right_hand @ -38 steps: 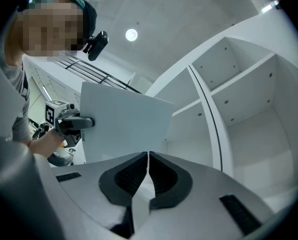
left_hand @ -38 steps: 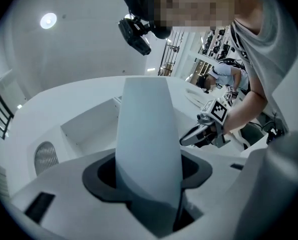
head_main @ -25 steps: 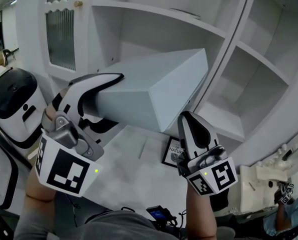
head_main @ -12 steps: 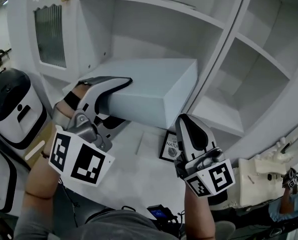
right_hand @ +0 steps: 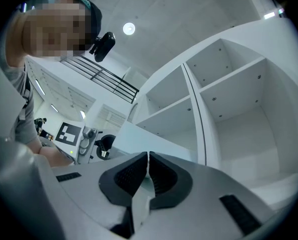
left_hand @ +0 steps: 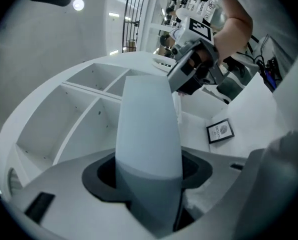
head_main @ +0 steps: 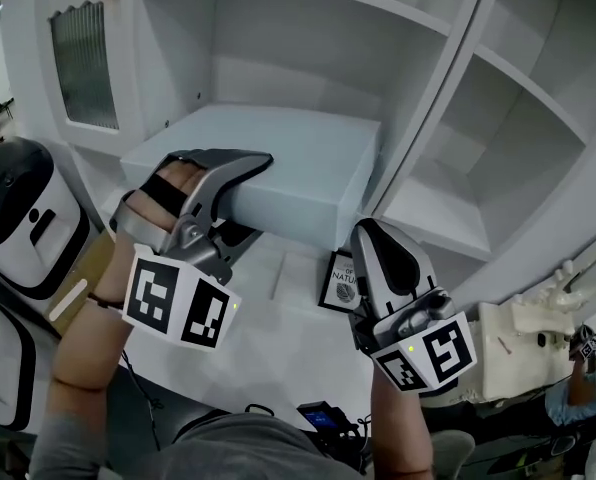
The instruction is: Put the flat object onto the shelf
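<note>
The flat object is a wide pale box [head_main: 278,153]. It lies level with its far part inside the left compartment of the white shelf unit [head_main: 278,48]; its near end sticks out toward me. My left gripper [head_main: 240,200] is shut on the box's near left edge, one finger above and one below. In the left gripper view the box [left_hand: 149,129] fills the gap between the jaws [left_hand: 149,181]. My right gripper [head_main: 378,253] sits just below the box's near right corner, shut with nothing in it; its pads [right_hand: 148,159] meet, with the box [right_hand: 139,136] beyond them.
A small framed picture [head_main: 343,283] lies on the white counter [head_main: 268,338] under the box. A ribbed-glass cabinet door [head_main: 78,48] stands at the left, and a black-and-white appliance [head_main: 18,208] below it. More open compartments [head_main: 458,198] are at the right, past a vertical divider [head_main: 428,108].
The box has swung from tilted to level and gone down and deeper into the left compartment, carried by my left gripper. The right gripper has stayed put.
</note>
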The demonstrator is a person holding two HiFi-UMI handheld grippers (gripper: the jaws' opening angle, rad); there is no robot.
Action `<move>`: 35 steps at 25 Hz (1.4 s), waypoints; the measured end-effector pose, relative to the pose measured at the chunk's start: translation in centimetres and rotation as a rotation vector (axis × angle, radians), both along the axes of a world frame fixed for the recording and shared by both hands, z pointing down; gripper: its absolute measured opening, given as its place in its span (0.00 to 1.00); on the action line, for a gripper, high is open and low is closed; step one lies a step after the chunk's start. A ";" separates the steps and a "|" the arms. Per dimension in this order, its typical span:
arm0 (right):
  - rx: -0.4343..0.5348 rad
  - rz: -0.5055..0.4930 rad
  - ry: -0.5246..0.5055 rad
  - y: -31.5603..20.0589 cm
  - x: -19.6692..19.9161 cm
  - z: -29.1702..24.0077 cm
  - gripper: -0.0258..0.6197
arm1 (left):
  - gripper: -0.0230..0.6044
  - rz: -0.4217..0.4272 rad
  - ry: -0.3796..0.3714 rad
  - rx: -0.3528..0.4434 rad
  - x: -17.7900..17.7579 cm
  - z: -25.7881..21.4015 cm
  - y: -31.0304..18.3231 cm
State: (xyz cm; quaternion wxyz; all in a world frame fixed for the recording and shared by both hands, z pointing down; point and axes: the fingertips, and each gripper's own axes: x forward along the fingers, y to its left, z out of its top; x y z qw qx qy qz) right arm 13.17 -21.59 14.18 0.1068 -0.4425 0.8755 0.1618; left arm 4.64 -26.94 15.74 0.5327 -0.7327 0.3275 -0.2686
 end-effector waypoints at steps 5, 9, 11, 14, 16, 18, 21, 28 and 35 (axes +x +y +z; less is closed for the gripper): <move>-0.007 0.010 0.012 -0.1 0.0 0.3 0.09 | 0.46 -0.030 -0.092 0.030 1.2 2.2 -1.7; -0.028 -0.014 0.032 -0.3 -0.7 0.8 0.09 | 0.47 -0.045 -0.134 0.047 1.8 3.4 -3.0; -0.036 -0.018 0.035 -0.4 -0.9 1.1 0.09 | 0.47 -0.050 -0.143 0.053 2.1 3.7 -3.6; -0.051 -0.013 0.041 -0.8 -1.0 1.6 0.09 | 0.47 -0.057 -0.145 0.062 2.4 4.1 -4.4; -0.063 -0.009 0.046 -1.3 -0.9 2.0 0.09 | 0.47 -0.059 -0.146 0.068 2.6 4.3 -5.0; -0.079 -0.003 0.057 -1.8 -0.9 2.5 0.09 | 0.48 -0.061 -0.150 0.074 2.8 4.7 -5.5; -0.105 0.016 0.080 -2.8 -0.9 3.5 0.09 | 0.49 -0.065 -0.164 0.080 3.0 5.5 -6.5; -0.139 0.055 0.067 -4.8 -0.3 4.8 0.09 | 0.51 -0.058 -0.176 0.074 3.6 6.4 -8.2; -0.138 0.072 0.085 -5.5 -0.3 4.9 0.09 | 0.52 -0.015 -0.158 0.064 3.5 6.4 -8.1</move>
